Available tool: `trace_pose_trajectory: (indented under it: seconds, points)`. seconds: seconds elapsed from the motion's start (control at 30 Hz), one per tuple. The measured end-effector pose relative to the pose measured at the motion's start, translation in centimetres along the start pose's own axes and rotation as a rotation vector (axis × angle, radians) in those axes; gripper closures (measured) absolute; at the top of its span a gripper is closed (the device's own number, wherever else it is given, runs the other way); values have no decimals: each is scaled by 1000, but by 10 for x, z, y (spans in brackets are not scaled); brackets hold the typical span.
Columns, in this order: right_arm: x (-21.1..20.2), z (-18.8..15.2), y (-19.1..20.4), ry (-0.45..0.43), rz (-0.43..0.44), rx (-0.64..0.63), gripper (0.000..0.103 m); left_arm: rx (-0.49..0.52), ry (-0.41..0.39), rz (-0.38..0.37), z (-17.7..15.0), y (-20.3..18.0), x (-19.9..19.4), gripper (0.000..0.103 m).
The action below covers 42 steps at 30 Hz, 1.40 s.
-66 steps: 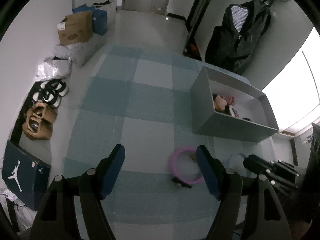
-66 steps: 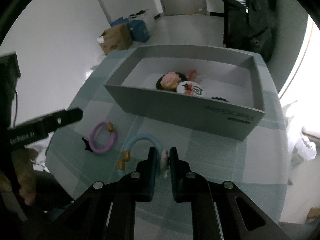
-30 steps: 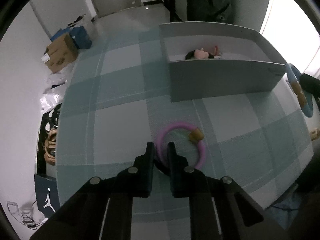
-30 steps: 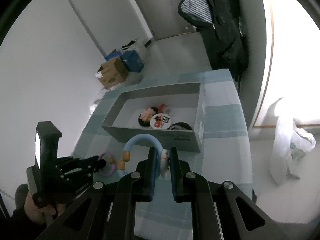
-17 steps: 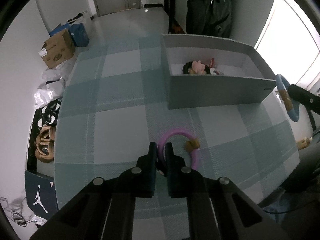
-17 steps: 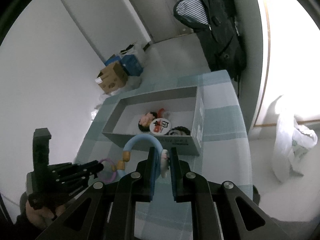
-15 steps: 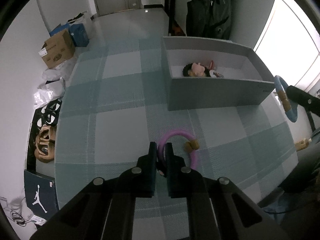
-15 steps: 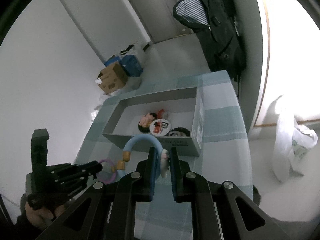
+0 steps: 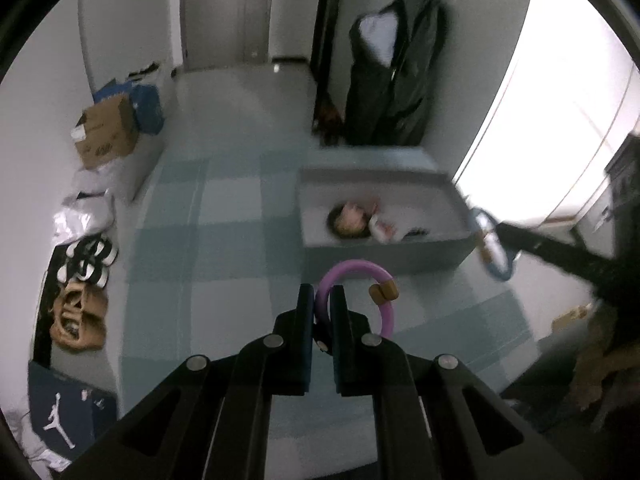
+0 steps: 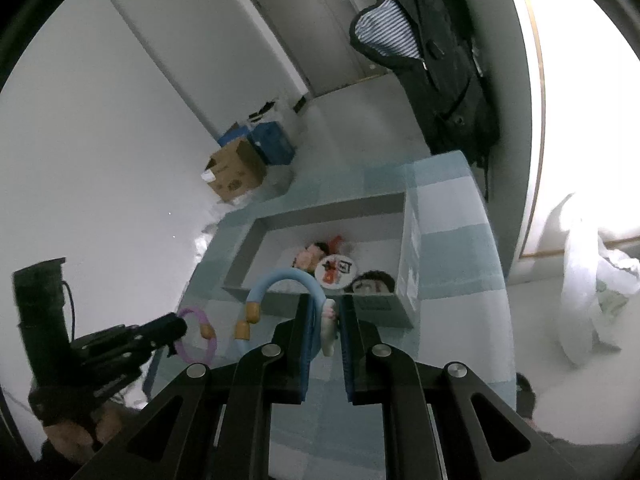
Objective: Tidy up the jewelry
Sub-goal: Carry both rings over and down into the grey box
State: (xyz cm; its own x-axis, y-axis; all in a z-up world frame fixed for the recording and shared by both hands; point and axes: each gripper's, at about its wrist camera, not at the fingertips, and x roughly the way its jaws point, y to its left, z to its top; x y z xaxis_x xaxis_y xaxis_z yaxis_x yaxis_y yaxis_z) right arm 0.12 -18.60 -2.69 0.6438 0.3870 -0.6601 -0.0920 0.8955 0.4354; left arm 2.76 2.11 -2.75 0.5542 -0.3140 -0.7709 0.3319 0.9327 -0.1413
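My left hand-held gripper (image 9: 322, 312) pinches the pink bracelet (image 9: 358, 296); my right hand-held gripper (image 10: 325, 324) clamps the blue bracelet (image 10: 280, 284), grey box (image 10: 408, 248) at twelve o'clock.

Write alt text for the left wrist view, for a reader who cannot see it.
The left gripper is shut on a pink bracelet with a tan bead, held above a blue-checked table. Beyond it sits an open grey box holding small accessories.

Both wrist fisheyes look down from high along their claws; left faces grey box (image 9: 384, 254) front, right its corner; both share table (image 9: 224, 248).
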Motion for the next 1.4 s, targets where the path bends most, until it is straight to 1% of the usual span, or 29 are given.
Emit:
trace_pose_trajectory:
  seconds: [0.03,0.1,0.27,0.5,0.57,0.73,0.9,1.03,1.23,1.4]
  points:
    - [-1,1,0,-3,4,4,91,-4,-13,-13,4,0,-2,99]
    - [-1,5,0,-14,13,13,91,-20,-40,-17,10,2,-5,99]
    - [-3,16,1,-49,39,31,91,-65,-74,-38,25,8,-5,99]
    - [3,32,5,-68,65,40,91,-139,-80,-82,44,15,4,99]
    - [5,37,4,-77,71,52,91,-146,-82,-76,48,16,7,99]
    - [15,45,3,-70,69,61,91,-168,-64,-89,58,18,20,99]
    - [30,47,1,-39,58,70,91,-183,-30,-96,64,20,38,99]
    - [43,50,0,-12,44,66,91,-175,0,-90,69,17,52,99]
    - [52,51,-4,5,28,71,91,-164,40,-84,68,14,68,99]
    - [61,51,-11,36,7,89,91,-175,76,-100,69,14,79,99]
